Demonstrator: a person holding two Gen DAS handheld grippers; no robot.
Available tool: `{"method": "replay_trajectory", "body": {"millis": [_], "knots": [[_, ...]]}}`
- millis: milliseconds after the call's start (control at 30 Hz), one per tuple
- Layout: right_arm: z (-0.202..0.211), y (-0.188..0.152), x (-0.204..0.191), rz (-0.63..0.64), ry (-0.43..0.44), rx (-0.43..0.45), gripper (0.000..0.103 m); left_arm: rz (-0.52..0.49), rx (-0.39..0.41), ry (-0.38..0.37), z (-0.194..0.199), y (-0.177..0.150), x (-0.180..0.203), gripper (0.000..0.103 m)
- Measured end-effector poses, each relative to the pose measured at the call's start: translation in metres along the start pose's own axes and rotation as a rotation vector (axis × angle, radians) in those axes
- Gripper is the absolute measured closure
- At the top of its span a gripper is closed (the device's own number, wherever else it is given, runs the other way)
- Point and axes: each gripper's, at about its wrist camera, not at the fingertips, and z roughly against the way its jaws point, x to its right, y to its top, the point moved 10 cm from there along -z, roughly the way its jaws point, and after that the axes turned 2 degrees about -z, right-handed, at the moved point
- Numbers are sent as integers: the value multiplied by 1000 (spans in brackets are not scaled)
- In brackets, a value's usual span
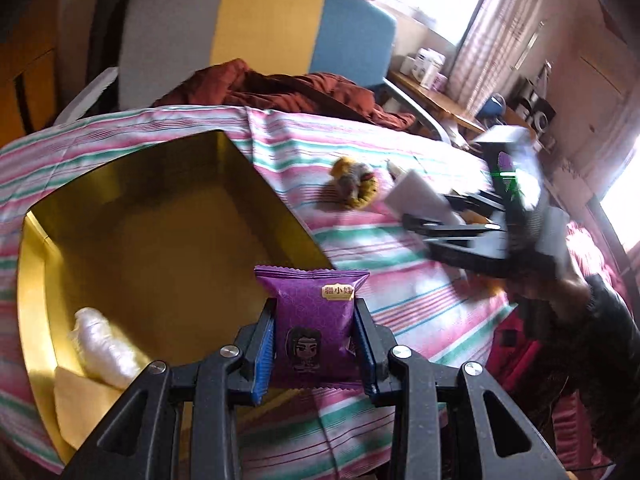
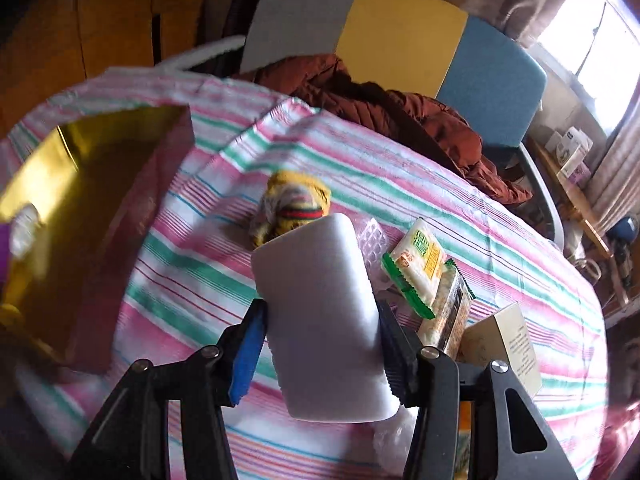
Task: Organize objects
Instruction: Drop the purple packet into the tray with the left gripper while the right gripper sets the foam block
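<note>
Left gripper is clamped on a purple snack packet, which I hold above the near right corner of the gold-lined box. Inside that box, at its near left, lies a white plastic-wrapped bundle. My right gripper is closed on a white foam block, raised over the striped cloth. Beyond the block sits a yellow knitted item; just right of it lie a green-edged cracker packet and a small beige carton. Past the cloth, a rust-brown jacket lies on the chair.
</note>
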Motion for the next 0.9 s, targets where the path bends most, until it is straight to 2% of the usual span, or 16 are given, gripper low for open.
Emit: {"method": "replay_trajectory", "body": {"millis": [233, 367, 533, 767, 900], "knots": [[47, 29, -40, -76, 154, 95, 49, 78, 68, 84, 25, 8, -50, 68], [59, 46, -80, -92, 264, 105, 49, 120, 99, 157, 41, 13, -90, 68], [57, 60, -132, -103, 375, 77, 49, 168, 107, 236, 51, 14, -137, 68], [34, 69, -193, -127, 472, -8, 49, 233, 94, 272, 51, 17, -187, 68], [13, 72, -214, -155, 490, -72, 49, 264, 87, 287, 45, 21, -202, 59]]}}
